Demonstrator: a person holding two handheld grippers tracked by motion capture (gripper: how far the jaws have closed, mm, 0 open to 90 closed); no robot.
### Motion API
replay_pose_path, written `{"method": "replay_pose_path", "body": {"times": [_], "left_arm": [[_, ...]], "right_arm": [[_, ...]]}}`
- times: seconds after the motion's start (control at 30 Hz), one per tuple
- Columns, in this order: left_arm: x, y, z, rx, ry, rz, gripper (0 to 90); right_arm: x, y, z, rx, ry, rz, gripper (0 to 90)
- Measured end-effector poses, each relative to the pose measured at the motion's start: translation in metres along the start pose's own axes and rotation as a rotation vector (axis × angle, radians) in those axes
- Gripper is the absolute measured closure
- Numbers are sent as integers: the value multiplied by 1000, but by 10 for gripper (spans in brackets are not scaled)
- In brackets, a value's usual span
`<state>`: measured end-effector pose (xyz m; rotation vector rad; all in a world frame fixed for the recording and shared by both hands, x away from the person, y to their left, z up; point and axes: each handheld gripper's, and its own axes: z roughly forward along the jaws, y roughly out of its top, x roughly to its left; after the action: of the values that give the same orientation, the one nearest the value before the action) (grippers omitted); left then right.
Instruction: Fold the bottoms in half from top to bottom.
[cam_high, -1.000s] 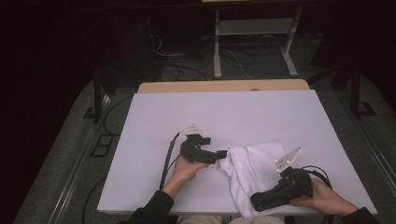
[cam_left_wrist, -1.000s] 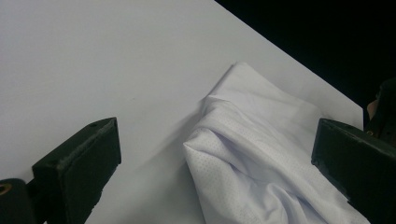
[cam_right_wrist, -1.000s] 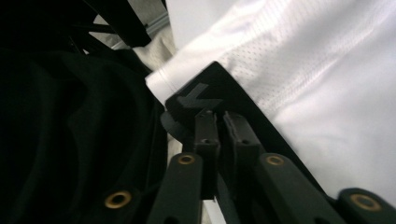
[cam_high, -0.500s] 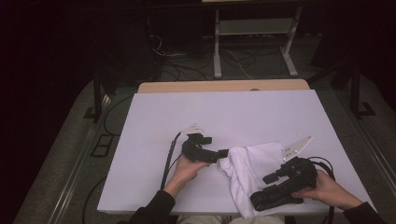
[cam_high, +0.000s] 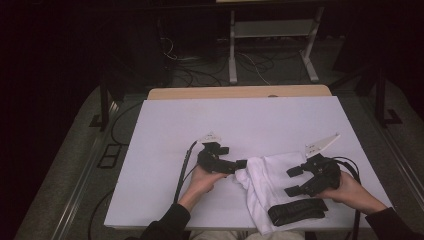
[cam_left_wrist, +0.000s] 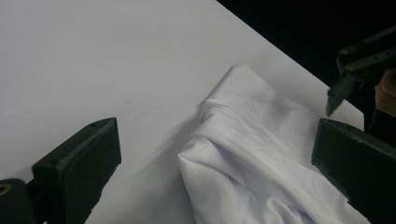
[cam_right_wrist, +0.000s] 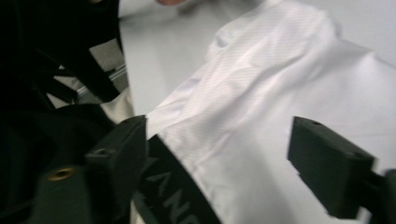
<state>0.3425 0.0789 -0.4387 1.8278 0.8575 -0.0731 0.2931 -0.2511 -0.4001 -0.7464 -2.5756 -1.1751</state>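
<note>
Presently, handling: the white garment (cam_high: 267, 177) is judged light, limp and slippery; it is best pinched at a hem or the black waistband (cam_high: 296, 211).
Look: white perforated mesh, crumpled.
Place: lower right of the high view, on the table (cam_high: 240, 120).
Left gripper (cam_high: 239, 164): jaws held wide, nothing gripped.
Right gripper (cam_high: 292, 181): jaws just opened, cloth beneath, nothing pressed.
</note>
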Motion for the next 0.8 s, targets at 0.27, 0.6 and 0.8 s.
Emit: {"method": "replay_pose_path", "body": {"times": [0.27,0.6,0.8], "left_arm": [[1,0,10,9,-17,-36,7],[9,-2,15,31,-3,-104,53],[17,-4,18,45,-5,-157,198]], "right_arm": [[-19,1,-7,-33,-26,40,68],[-47,-2,-15,-82,-93,100,69],[-64,-3,-21,-108,-140,130,103]]}}
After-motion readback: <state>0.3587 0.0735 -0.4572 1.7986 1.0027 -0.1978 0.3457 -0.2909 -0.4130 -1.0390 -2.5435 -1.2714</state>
